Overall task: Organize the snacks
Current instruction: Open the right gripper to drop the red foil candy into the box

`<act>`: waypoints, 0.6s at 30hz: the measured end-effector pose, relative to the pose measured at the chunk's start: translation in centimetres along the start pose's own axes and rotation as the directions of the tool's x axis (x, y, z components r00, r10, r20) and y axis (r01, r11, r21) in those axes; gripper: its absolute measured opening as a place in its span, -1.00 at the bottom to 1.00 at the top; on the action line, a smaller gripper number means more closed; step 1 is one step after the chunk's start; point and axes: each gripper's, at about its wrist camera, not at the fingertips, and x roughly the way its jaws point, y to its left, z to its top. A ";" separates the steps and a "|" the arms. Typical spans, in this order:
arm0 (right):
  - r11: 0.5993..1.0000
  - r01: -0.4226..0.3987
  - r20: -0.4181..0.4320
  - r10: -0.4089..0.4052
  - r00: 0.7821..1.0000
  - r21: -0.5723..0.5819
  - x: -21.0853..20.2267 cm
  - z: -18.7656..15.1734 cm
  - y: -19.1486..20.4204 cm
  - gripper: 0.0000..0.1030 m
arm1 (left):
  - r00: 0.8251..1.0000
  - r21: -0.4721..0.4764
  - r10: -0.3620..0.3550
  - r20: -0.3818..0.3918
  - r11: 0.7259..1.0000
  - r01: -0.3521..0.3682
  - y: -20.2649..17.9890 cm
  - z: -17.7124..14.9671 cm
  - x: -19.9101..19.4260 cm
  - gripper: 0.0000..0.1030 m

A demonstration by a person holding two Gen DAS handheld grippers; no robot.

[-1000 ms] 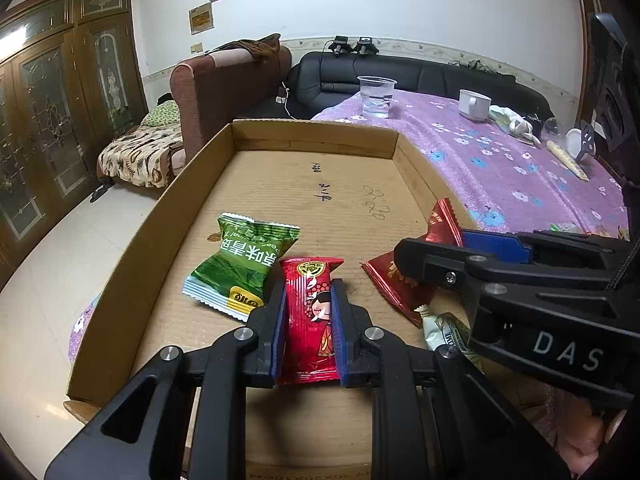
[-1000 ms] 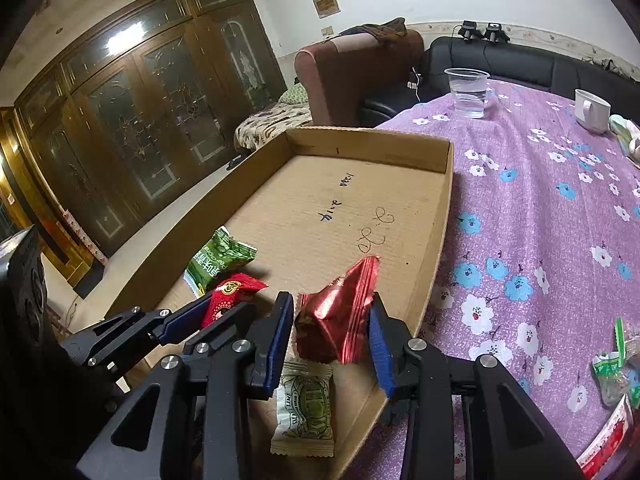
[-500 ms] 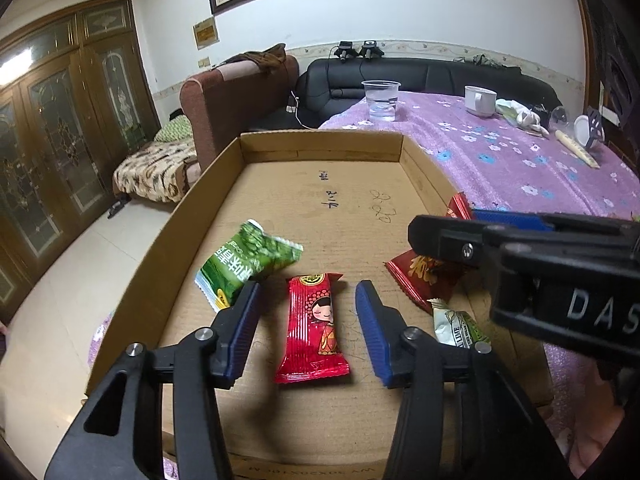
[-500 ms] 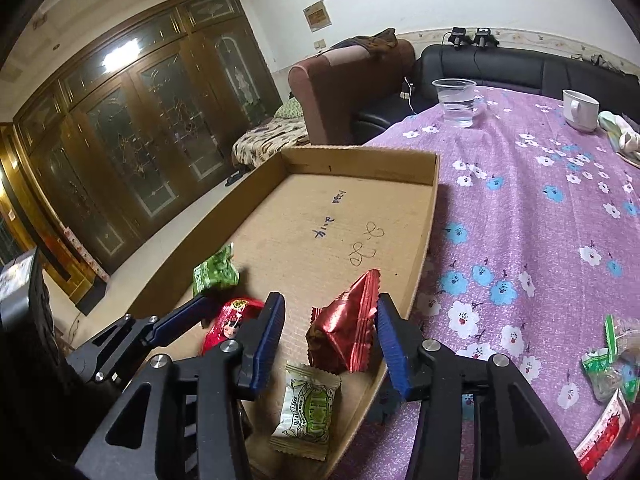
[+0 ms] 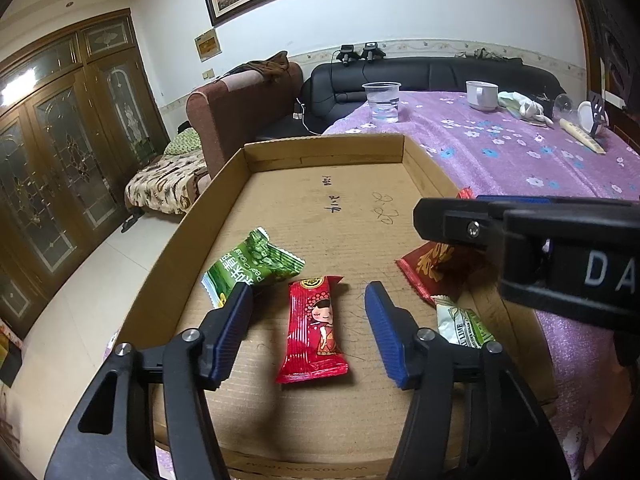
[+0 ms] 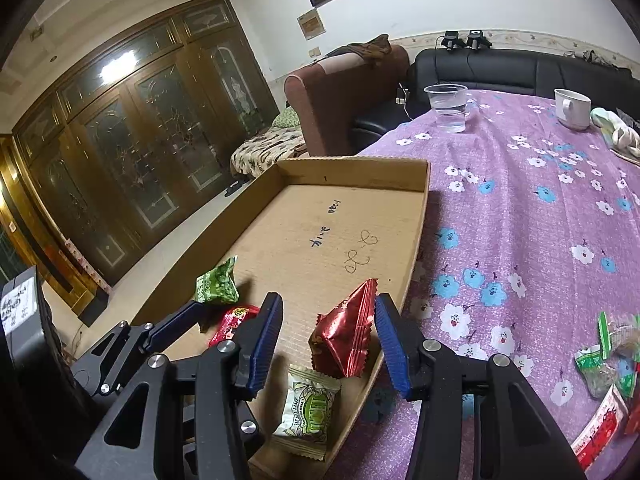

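A shallow cardboard tray (image 5: 188, 216) (image 6: 420, 216) holds several snacks. A red bar with a cartoon face (image 5: 314, 330) lies flat between the fingers of my open left gripper (image 5: 308, 334). A green packet (image 5: 250, 266) (image 6: 218, 282) lies to its left. My open right gripper (image 6: 326, 342) straddles a red foil packet (image 6: 346, 336) (image 5: 430, 266) that leans against the tray's right wall. A white and green candy (image 6: 310, 404) (image 5: 462, 326) lies at the tray's near right corner.
The purple flowered tablecloth (image 6: 520, 220) carries a clear plastic cup (image 6: 446, 106), a white mug (image 6: 572, 108) and several loose snack packets (image 6: 604, 368) at the right edge. A brown armchair (image 5: 244, 108) and a black sofa (image 5: 420, 76) stand behind the table.
Both grippers have opened and let go: the left released the red bar, the right released the red foil packet. Both have drawn back and up a little from the tray.
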 end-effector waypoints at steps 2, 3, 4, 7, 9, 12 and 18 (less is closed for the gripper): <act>1.000 0.001 0.005 -0.001 1.000 0.004 -0.2 0.0 -0.1 -0.02 | 1.000 0.002 0.007 0.001 1.000 -0.007 -0.1 0.0 0.0 0.13; 1.000 0.002 0.008 -0.002 1.000 0.008 -0.2 0.0 -0.1 -0.01 | 1.000 0.004 0.009 0.000 1.000 -0.009 -0.1 0.0 0.0 0.13; 1.000 0.002 0.011 -0.002 1.000 0.011 -0.4 0.1 -0.2 0.02 | 1.000 0.006 0.012 0.000 1.000 -0.012 -0.2 0.0 0.0 0.13; 1.000 0.003 0.016 -0.003 1.000 0.023 -0.5 0.1 -0.4 0.02 | 1.000 0.011 0.020 -0.001 1.000 -0.020 -0.3 0.0 -0.1 0.13; 1.000 0.003 0.019 -0.004 1.000 0.029 -0.6 0.1 -0.5 0.02 | 1.000 0.014 0.024 0.001 1.000 -0.024 -0.4 0.0 -0.1 0.13; 0.999 0.007 0.021 -0.007 1.000 0.035 -0.7 0.1 -0.6 0.02 | 1.000 0.016 0.027 0.000 0.999 -0.027 -0.4 0.0 -0.1 0.13; 0.998 0.012 0.027 -0.014 1.000 0.054 -0.8 0.2 -1.0 0.02 | 1.000 0.016 0.028 0.000 0.999 -0.028 -0.4 0.0 -0.1 0.13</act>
